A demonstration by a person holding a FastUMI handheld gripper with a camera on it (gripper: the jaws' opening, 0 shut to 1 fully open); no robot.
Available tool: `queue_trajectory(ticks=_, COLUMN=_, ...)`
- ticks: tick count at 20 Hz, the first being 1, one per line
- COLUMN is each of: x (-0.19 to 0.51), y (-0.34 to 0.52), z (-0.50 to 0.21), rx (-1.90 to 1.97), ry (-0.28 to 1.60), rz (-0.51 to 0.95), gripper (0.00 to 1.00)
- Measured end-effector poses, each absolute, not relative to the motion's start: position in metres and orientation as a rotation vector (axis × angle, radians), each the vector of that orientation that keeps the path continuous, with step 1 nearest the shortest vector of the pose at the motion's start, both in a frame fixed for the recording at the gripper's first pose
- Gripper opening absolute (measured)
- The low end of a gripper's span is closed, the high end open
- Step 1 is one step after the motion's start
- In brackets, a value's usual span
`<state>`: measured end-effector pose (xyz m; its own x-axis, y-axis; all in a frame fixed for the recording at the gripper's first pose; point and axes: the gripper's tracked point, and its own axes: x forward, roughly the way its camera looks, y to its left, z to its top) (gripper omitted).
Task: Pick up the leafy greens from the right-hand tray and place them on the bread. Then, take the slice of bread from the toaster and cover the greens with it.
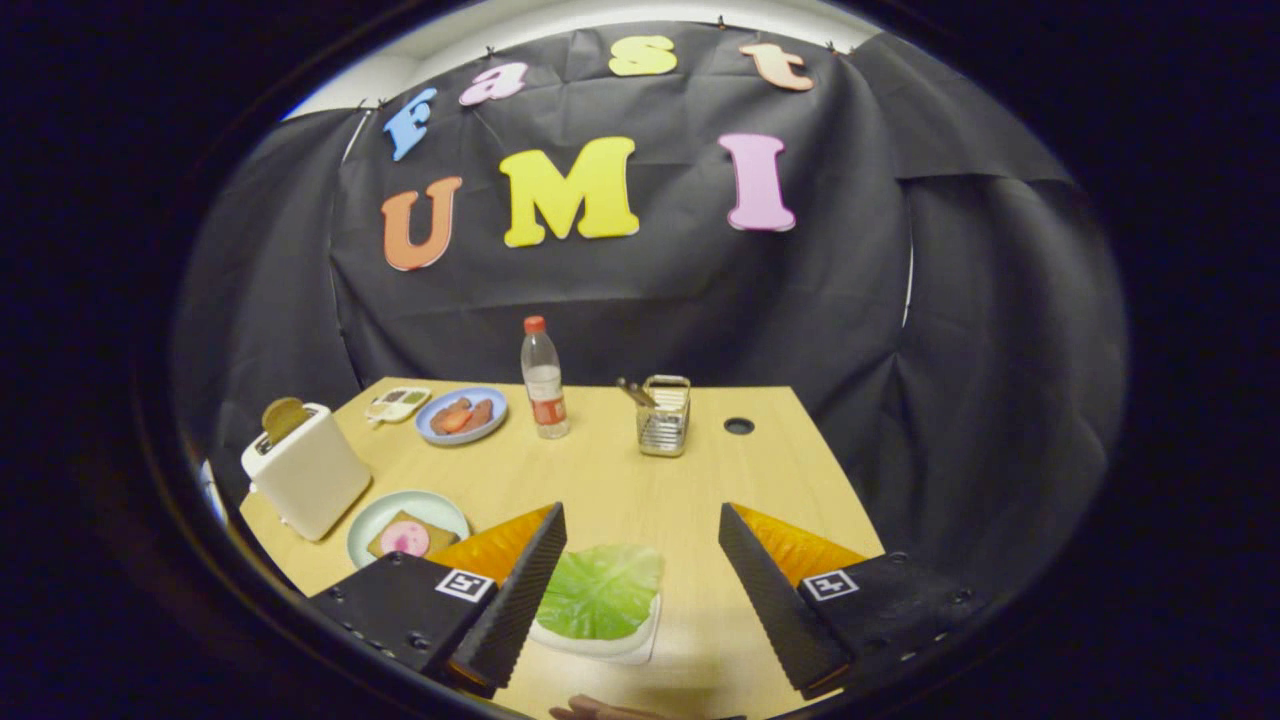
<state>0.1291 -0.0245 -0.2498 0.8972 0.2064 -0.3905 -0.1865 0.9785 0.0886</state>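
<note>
The tool hangs wide open and empty over the worktop's near edge, the leafy greens on their tray between its fingers (nearer the left one). First step, I judge: descend, centre, close.

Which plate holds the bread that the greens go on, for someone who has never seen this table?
Start at the white toaster on the table's left edge. The pale green plate lies right beside it, just beyond the open gripper on its left-finger side. Unlike the blue plate farther back by the bottle, it carries bread topped with a pink round slice.
</note>
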Motion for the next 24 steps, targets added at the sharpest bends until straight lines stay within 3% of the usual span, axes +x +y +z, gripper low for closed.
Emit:
queue_trajectory(ticks=8, x=0.179, y=-0.003, z=-0.356, rx=0.067, ry=0.681, rz=0.271, gripper=0.94)
queue_trajectory(ticks=13, x=0.193, y=0.015, z=-0.391, rx=0.144, ry=0.817, rz=0.301, gripper=0.88)
queue_trajectory(ticks=19, x=0.201, y=0.023, z=-0.396, rx=0.212, ry=0.868, rz=0.278, gripper=0.50)
queue_trajectory(ticks=21, x=0.199, y=0.024, z=-0.395, rx=0.204, ry=0.866, rz=0.275, gripper=0.47)
queue_trajectory(ticks=24, x=0.203, y=0.021, z=-0.390, rx=0.174, ry=0.847, rz=0.239, gripper=0.23)
